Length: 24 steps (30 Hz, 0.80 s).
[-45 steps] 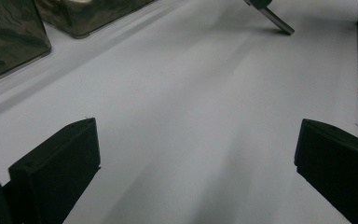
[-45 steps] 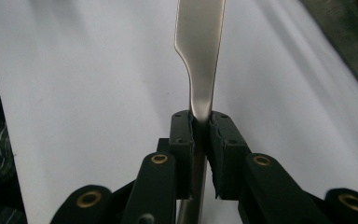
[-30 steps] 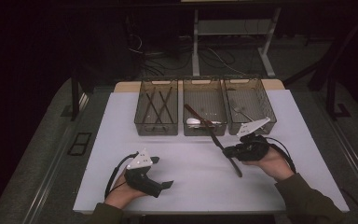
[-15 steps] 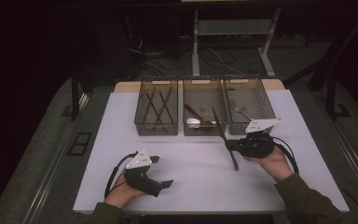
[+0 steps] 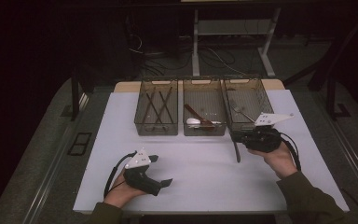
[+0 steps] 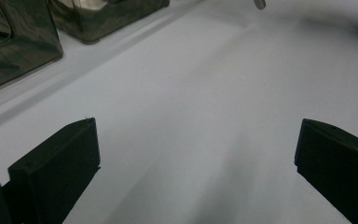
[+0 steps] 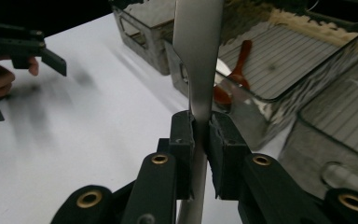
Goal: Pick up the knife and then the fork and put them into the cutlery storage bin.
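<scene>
We clamp the metal utensil (image 7: 196,60) by its handle in our right gripper (image 7: 200,133), near the table's far right bins (image 5: 248,100), for sorting; our left gripper (image 6: 196,154) rests spread wide at the near edge.

The left gripper (image 5: 161,170) is being held low at the near left in the left hand (image 5: 119,193), jaws standing wide apart and pointing right. The right gripper (image 5: 237,136) is being held farther out in the right hand (image 5: 277,158), pointing left, its jaws being pressed together on a thin utensil (image 7: 198,60).
</scene>
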Each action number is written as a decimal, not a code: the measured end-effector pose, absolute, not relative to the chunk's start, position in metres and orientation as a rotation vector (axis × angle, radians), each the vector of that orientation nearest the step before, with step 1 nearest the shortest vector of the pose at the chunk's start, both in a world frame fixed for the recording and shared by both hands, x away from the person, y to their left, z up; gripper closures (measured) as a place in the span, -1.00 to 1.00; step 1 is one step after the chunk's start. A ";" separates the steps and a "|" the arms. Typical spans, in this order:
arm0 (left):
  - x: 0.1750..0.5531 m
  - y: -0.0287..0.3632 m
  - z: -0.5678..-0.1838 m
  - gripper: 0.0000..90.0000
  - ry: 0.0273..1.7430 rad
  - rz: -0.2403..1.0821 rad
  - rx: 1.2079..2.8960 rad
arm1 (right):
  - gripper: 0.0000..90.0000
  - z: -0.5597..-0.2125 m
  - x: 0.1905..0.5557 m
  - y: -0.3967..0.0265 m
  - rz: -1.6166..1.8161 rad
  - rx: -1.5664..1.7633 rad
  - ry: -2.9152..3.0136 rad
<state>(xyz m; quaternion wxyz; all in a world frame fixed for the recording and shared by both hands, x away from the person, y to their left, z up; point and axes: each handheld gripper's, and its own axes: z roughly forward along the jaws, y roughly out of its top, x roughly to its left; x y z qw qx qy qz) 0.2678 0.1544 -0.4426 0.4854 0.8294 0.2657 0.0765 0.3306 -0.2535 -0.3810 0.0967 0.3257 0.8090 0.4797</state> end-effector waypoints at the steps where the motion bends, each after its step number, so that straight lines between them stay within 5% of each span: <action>1: 0.268 0.154 -0.443 -1.00 0.649 0.186 2.017 | 0.77 -0.380 0.331 -0.255 1.421 0.974 2.391; 24: 0.269 0.154 -0.443 -1.00 0.670 0.173 2.045 | 0.77 -0.344 0.354 -0.279 1.421 1.019 2.243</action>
